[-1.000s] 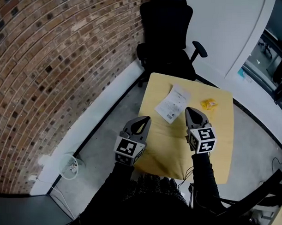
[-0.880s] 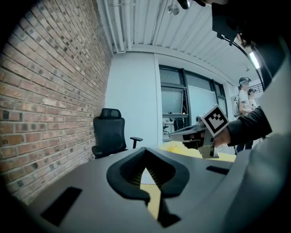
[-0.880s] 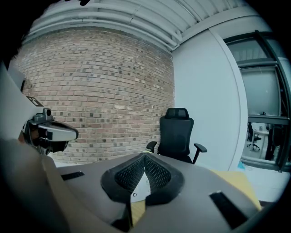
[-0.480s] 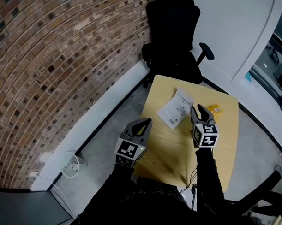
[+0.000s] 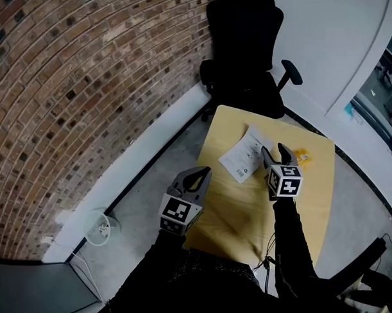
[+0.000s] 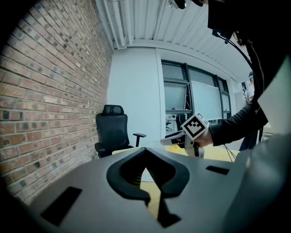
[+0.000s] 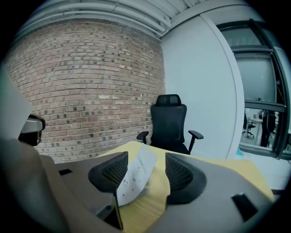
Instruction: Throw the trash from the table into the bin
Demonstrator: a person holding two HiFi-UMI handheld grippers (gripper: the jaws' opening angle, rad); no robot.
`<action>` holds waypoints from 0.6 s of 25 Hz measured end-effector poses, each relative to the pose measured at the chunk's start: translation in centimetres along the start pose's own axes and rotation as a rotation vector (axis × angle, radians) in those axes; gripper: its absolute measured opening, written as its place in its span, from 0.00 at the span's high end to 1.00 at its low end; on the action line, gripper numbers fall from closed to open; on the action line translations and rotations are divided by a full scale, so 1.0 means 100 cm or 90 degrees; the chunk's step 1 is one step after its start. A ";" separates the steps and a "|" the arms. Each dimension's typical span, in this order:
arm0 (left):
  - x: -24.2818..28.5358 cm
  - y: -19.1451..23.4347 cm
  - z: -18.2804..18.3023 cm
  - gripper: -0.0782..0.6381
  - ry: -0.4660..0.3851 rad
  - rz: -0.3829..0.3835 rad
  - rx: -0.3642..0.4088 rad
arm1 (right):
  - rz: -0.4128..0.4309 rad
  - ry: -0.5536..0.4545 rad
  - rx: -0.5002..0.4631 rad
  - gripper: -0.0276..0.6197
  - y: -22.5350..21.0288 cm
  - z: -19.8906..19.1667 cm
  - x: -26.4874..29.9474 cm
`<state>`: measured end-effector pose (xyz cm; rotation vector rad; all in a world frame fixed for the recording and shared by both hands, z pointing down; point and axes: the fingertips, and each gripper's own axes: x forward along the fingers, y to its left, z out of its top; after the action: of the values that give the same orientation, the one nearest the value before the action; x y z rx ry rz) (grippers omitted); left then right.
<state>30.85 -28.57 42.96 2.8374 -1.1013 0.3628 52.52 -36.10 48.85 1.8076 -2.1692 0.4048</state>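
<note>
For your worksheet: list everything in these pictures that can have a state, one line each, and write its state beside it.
Left gripper: shut, empty.
Right gripper: open, jaws just been opening; white paper packet in line between them, not gripped.
White paper packet: lying on the table.
Yellow wrapper: crumpled, on the table.
Office chair: unoccupied, at the table's far end.

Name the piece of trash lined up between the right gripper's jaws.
The flat white printed paper, not the small yellow wrapper right of it. The jaws have just been opening.
</note>
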 end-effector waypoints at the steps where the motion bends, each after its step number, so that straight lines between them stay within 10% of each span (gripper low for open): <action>1: 0.001 -0.001 0.000 0.88 0.000 -0.001 0.003 | 0.002 0.003 0.001 0.59 -0.002 -0.002 0.003; 12: -0.011 0.012 -0.011 0.88 0.008 0.026 -0.014 | 0.048 0.050 0.031 0.60 0.002 -0.020 0.031; 15: -0.016 0.016 -0.013 0.88 0.007 0.029 -0.015 | 0.034 0.060 0.004 0.84 0.005 -0.022 0.031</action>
<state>28.40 -28.49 43.81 2.7900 -1.1623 0.3660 51.58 -37.96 52.04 1.7008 -2.1575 0.4992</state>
